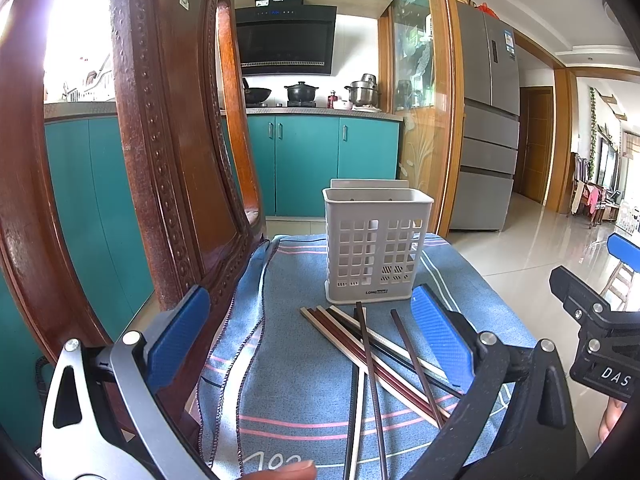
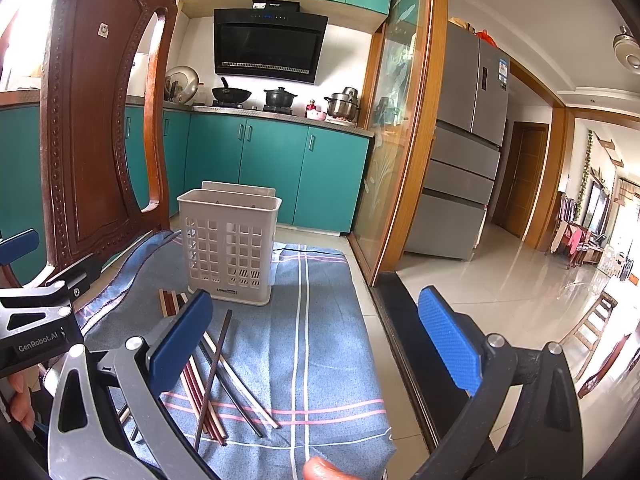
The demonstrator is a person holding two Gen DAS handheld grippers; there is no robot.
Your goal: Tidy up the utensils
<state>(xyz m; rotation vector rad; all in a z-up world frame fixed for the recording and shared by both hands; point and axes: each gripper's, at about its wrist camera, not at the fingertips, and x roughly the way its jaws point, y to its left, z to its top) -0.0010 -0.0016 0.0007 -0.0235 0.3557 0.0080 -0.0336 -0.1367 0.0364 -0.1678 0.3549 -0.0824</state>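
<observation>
In my left wrist view, the left gripper point(image 1: 310, 328) gapes wide over chopsticks point(image 1: 372, 348) scattered low centre on a blue striped cloth point(image 1: 288, 280), just before the white basket point(image 1: 376, 244); a wooden chair point(image 1: 168, 140) fills the left. In my right wrist view, the right gripper point(image 2: 316, 336) spreads wide, holding nothing; teal cabinets point(image 2: 272, 168) span the middle, a fridge point(image 2: 464, 140) stands upper right.

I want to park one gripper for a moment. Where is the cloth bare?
Bare cloth lies right of the chopsticks and the white holder, up to the cloth's floor-side edge. The strip before the holder is crowded with crossed chopsticks.
</observation>
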